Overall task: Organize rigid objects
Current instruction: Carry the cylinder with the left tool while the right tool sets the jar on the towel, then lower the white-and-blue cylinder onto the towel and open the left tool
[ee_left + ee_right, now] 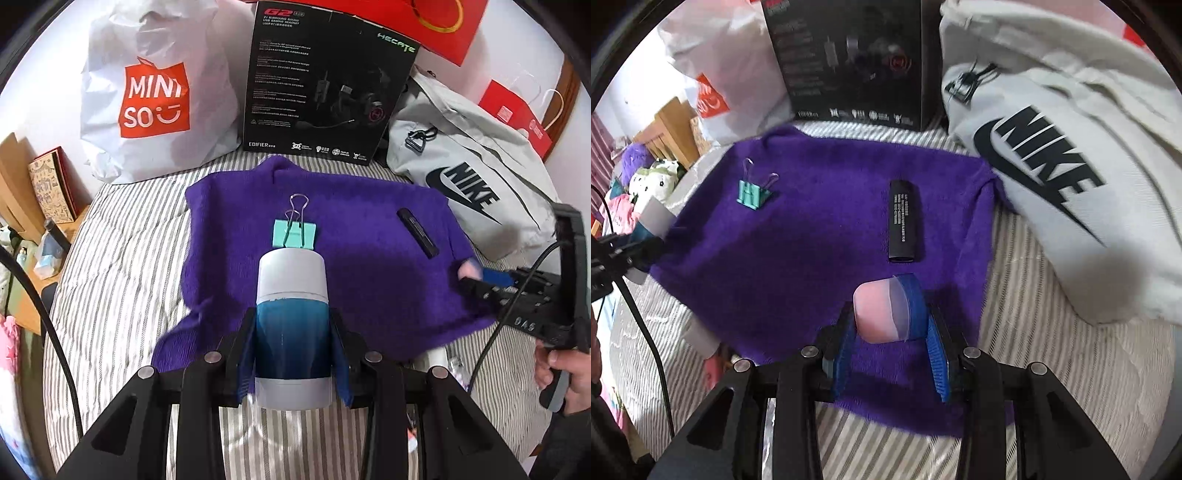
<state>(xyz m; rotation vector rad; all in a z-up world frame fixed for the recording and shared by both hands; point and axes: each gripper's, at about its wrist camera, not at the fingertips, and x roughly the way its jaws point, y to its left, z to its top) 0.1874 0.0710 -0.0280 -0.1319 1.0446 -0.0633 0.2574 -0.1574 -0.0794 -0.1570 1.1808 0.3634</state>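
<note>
Striped bed [122, 258] w/ purple cloth [369, 277] spread on it; bags and a black box [325, 81] at 12 o'clock. Left gripper [293, 343] fingers clamp a blue-and-white bottle [291, 317] – binder clip [294, 232] just beyond. Right gripper [892, 325] fingers pinch a pink case [882, 314]; black stick [904, 221] at 12 on the cloth.

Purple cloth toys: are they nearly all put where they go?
Partway, it seems. Already lying on the purple cloth: the teal binder clip and the black stick. In hand: the left gripper is closed on a blue-and-white bottle, and the right gripper on a small pink case. Left to do: setting both down. More may wait out of view.
</note>
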